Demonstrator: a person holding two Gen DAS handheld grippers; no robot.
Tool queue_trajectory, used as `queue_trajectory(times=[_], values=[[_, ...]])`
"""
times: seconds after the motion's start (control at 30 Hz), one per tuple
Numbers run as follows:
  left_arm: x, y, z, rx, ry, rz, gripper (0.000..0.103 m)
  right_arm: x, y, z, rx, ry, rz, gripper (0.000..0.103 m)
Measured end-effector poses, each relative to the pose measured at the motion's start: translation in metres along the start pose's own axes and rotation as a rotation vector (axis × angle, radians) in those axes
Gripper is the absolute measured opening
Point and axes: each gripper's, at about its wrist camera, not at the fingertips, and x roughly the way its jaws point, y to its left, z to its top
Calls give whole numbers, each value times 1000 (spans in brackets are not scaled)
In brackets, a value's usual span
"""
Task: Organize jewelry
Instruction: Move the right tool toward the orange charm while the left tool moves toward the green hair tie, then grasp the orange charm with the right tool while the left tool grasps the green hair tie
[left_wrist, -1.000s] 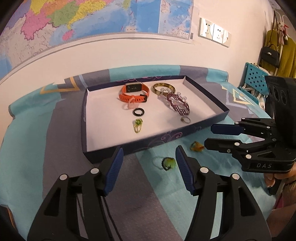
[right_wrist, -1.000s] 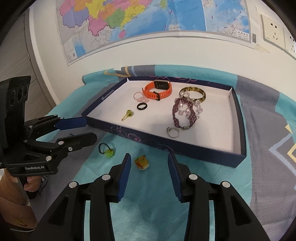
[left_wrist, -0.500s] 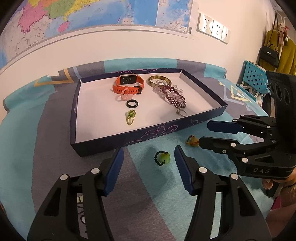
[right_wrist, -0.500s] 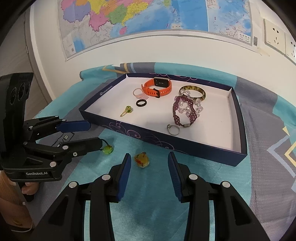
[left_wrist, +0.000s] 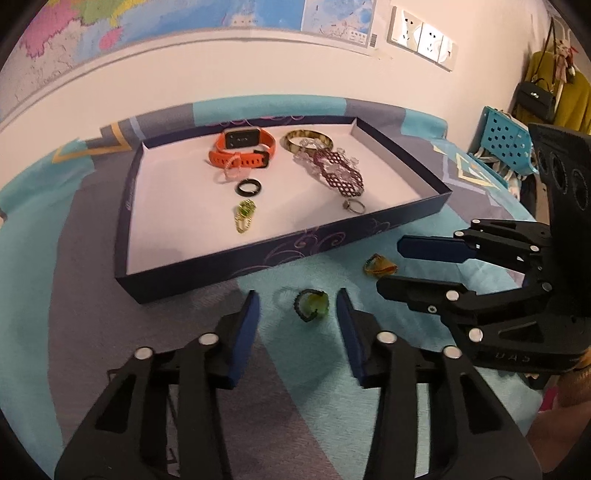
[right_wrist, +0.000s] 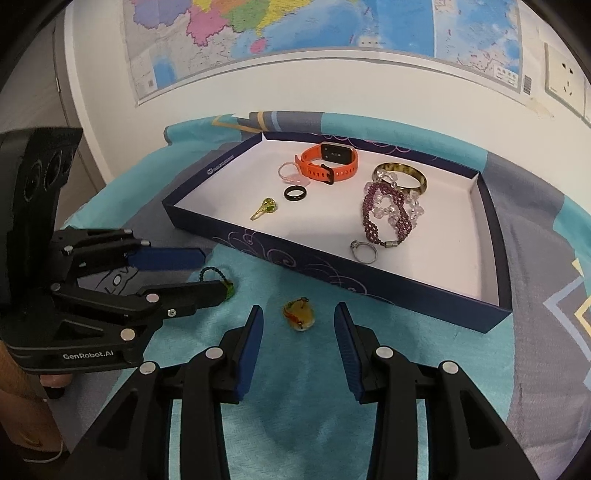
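A green bead ring (left_wrist: 311, 304) on a dark band lies on the teal cloth, between the jaws of my left gripper (left_wrist: 297, 299). The jaws are closing and the pads stand clear of it. The right wrist view shows that gripper (right_wrist: 212, 273) from the side, its fingers either side of the ring (right_wrist: 229, 289). An amber ring (right_wrist: 299, 319) lies just ahead of my right gripper (right_wrist: 298, 310), between its open fingertips and untouched. Both rings lie in front of the navy tray (left_wrist: 280, 254), which holds an orange watch (left_wrist: 242, 147), a bangle (left_wrist: 308, 140) and a purple bracelet (left_wrist: 340, 173).
Also in the tray are a black ring (left_wrist: 249, 187), a green-and-gold pin (left_wrist: 245, 214), a silver ring (left_wrist: 354, 206) and a pink ring (left_wrist: 231, 171). A wall with a map rises behind the tray. A blue crate (left_wrist: 506, 144) and hanging bags are at far right.
My left gripper's jaws have narrowed around the green ring and come down closer to it. The right gripper has edged slightly closer to the amber ring, jaws unchanged.
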Motion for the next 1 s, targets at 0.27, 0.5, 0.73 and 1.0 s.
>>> queue_trajectory(times=[0.27,0.5,0.73,1.0], values=[[5,-3,-1,10,24,-28,33,6,1,0,-4,30,5,32],[6,-2,-1,4,29,-25,25,8,2,1,-4,36,9,32],[5,-4,-1,17,33,-29,18,9,1,1,-2,40,6,31],[6,-9,-1,33,33,-32,12,10,-2,2,16,38,-1,16]])
